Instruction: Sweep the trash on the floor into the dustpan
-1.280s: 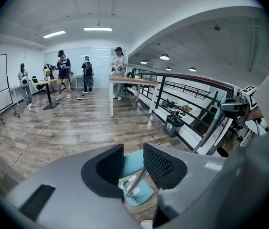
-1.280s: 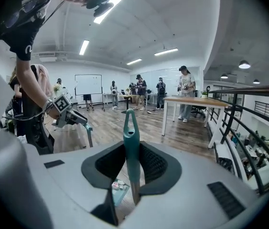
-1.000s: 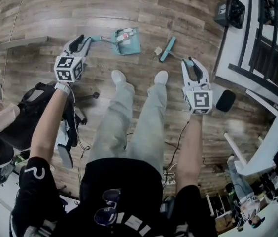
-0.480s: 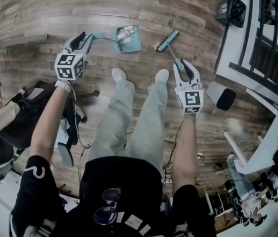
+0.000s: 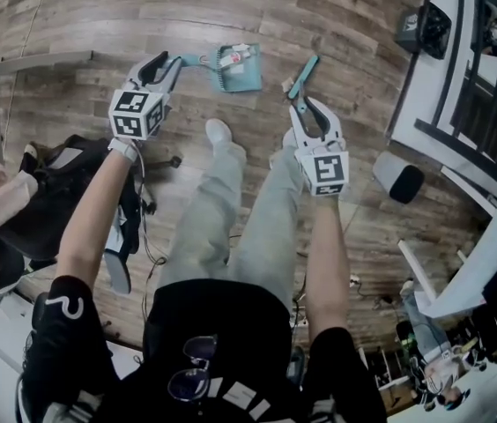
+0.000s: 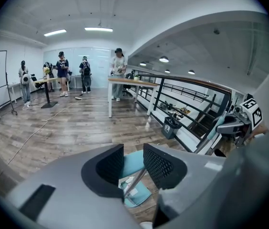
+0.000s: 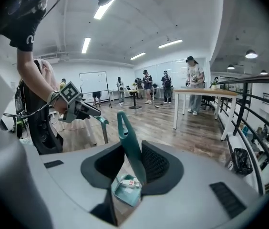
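The left gripper [image 5: 166,63] pinches the dustpan's handle, jaws pressed onto the teal grip. This sets the dustpan [image 5: 241,76] just ahead of it on the floor, its open side seemingly toward the brush. Trash [image 5: 231,57] already lies inside the pan. The right gripper [image 5: 307,104] clamps the brush [image 5: 303,72] by its handle, with the head out ahead of the jaws. That likely readies it to push the small scrap [image 5: 287,85] beside it across to the pan. The floor [image 5: 90,25] is smooth wood plank. Around stand a dark railing [image 6: 182,92], a table [image 6: 125,82] and people [image 6: 119,73] far off.
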A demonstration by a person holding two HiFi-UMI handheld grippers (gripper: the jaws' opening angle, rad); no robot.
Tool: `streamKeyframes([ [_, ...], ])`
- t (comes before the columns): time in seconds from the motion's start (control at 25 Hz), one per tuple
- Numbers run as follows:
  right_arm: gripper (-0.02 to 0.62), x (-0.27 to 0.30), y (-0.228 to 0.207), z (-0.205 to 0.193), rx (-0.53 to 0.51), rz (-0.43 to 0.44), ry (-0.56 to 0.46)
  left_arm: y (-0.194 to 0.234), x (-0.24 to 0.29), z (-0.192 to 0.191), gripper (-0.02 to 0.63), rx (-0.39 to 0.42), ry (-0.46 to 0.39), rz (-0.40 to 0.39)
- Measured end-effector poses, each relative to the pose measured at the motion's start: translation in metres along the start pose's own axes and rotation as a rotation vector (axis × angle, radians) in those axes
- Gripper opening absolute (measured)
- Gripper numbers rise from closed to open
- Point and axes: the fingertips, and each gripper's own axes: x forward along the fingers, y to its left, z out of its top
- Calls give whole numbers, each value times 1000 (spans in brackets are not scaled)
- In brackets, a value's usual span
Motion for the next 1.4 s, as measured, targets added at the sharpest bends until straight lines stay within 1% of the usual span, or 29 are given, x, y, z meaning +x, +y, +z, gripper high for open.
streamKeyframes([
  [0.24, 98, 30, 17, 21, 43, -5, -66, 0, 0, -2, 127, -14, -13, -11],
  [0.44, 98, 50, 20, 40, 79, -14, -110, 0, -1, 0, 127, -28, -23, -19],
  [0.64, 100, 66, 25, 53, 83, 3, -150, 1, -1, -1, 127, -31, -25, -30],
  [0.84, 100, 76, 33, 69, 117, 33, -193, 1, -1, -1, 127, -30, -31, -36],
  [1.04, 95, 72, 29, 75, 113, 39, -197, 1, 0, 0, 126, -25, -26, -37],
  [1.24, 89, 53, 10, 74, 83, 10, -182, 3, 1, 0, 126, -17, -24, -34],
  [1.4, 86, 29, -10, 70, 78, -20, -179, 4, 2, 0, 124, -10, -20, -24],
])
